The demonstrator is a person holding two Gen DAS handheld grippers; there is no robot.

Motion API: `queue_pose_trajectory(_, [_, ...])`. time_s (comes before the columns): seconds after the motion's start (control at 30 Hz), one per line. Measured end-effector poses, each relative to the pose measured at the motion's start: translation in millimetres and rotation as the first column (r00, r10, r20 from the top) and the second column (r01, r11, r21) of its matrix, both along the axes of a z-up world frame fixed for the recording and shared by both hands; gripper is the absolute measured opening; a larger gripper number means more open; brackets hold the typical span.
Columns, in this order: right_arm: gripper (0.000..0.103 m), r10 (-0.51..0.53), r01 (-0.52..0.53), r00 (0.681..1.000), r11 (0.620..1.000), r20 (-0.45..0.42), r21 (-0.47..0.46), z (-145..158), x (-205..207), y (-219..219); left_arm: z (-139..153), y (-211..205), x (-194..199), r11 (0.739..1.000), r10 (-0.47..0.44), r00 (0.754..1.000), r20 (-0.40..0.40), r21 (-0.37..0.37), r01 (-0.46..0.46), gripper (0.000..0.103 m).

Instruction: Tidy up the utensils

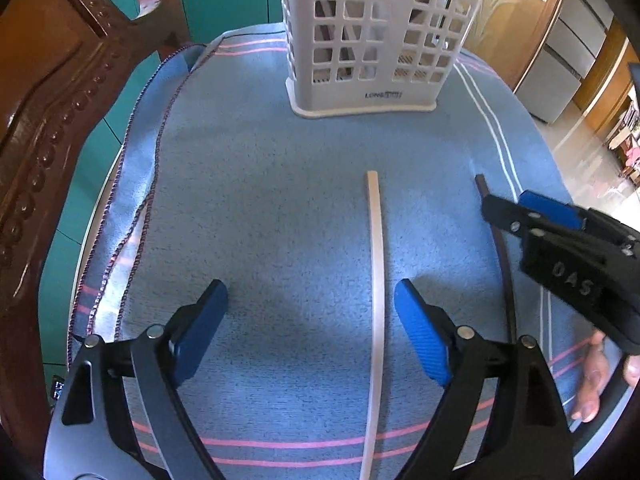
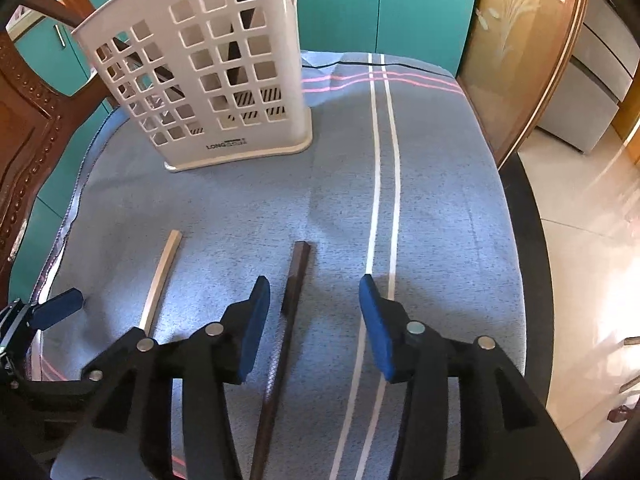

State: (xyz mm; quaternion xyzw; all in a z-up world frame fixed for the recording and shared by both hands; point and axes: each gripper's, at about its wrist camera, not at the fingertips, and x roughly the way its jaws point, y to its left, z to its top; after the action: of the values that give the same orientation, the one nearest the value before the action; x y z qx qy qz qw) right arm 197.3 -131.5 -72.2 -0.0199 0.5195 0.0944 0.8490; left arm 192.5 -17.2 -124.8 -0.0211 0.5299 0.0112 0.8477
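A pale chopstick [image 1: 377,292] lies lengthwise on the blue towel [image 1: 260,200], between the spread blue pads of my left gripper [image 1: 311,292], nearer the right pad; neither pad touches it. A dark brown chopstick [image 2: 286,328] lies between the pads of my right gripper [image 2: 314,292], which stands open above it without touching. The pale chopstick [image 2: 160,280] also shows left of it. In the left wrist view the right gripper [image 1: 532,216] hovers over the dark chopstick [image 1: 502,252]. A white lattice utensil holder [image 1: 376,32] [image 2: 208,80] stands upright at the back with dark utensils inside.
A carved wooden chair back [image 1: 48,120] rises at the left. Teal cabinet doors [image 2: 380,4] stand behind the table. The towel's right edge [image 2: 508,240] drops off toward a tiled floor. A person's hand [image 1: 596,376] shows at the lower right.
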Motion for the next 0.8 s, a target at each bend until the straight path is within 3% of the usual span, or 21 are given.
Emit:
queue_pose_trajectory(0.1, [0.05,-0.01,0.01,1.0,1.0,0.006,0.003,4.8,-16.1,6.5,-4.1,-2.3,2.4,1.0,-0.008,1.0,-0.006,0.007,0.008,0.085])
queue_pose_trajectory(0.37, [0.051,-0.061,0.061,0.998,0.997,0.008,0.037,13.5,-3.2,-9.2,-4.5,-9.6,4.1,0.999,-0.048,0.999,0.018,-0.008,0.048,0.083])
queue_pose_trajectory(0.47, [0.051,-0.062,0.061,0.998,0.997,0.02,0.05,18.2,-2.8,-11.8,-0.6,-7.1,2.2,0.998,-0.053,0.998,0.031,-0.034,0.054,0.069])
queue_pose_trajectory(0.5, [0.051,-0.061,0.06,0.998,0.997,0.022,0.052,19.1,-2.4,-12.6,-1.5,-6.1,3.0,0.998,-0.052,0.998,0.031,-0.033,0.053,0.06])
queue_pose_trajectory(0.8, [0.052,-0.063,0.061,0.998,0.996,0.023,0.058,28.1,-2.9,-23.0,-2.1,-17.2,-1.7,0.995,-0.1,0.995,0.032,-0.013,0.1,0.043])
